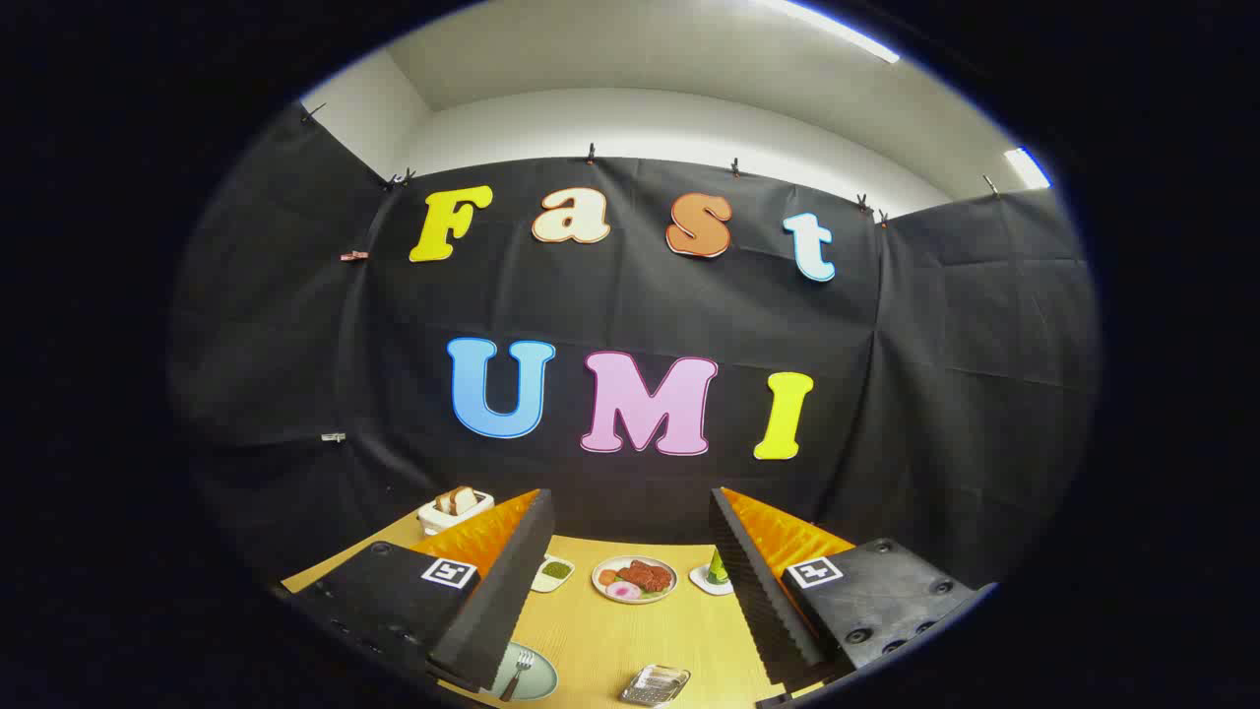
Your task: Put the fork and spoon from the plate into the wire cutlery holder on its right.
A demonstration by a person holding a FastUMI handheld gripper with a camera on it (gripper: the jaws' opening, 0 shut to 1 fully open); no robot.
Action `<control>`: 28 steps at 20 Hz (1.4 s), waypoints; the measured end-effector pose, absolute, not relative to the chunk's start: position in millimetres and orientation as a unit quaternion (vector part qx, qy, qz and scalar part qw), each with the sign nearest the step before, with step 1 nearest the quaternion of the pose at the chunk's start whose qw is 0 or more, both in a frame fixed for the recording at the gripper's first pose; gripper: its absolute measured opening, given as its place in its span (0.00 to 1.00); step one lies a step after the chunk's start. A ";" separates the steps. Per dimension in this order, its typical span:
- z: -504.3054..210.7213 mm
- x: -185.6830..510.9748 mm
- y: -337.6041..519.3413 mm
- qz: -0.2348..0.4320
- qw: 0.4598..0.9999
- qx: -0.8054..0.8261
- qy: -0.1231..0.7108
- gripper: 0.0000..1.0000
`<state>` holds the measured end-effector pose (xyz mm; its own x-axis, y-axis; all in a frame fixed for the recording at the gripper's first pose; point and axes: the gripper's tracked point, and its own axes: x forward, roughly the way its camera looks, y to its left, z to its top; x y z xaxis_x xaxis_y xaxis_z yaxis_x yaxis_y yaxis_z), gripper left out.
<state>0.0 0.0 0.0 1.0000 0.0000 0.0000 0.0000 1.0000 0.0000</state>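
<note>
My gripper hangs open above the wooden table, with nothing between its fingers. Below the left finger lies a pale blue-green plate with a fork on it, tines pointing away from me. The left finger hides part of the plate, and I cannot make out a spoon. To the plate's right, between the fingers and close to me, stands the wire cutlery holder.
Beyond the fingers sit a plate of food, a small dish of green sauce and a green cone on a white saucer. A white box with bread slices stands at the far left, by the black cloth wall.
</note>
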 end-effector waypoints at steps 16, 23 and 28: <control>0.8 1.8 -1.6 -0.002 1.000 -0.016 -0.017 0.97; -31.4 9.3 33.6 0.043 0.998 0.000 0.035 0.98; -112.6 7.4 87.8 0.101 0.982 0.006 0.159 0.98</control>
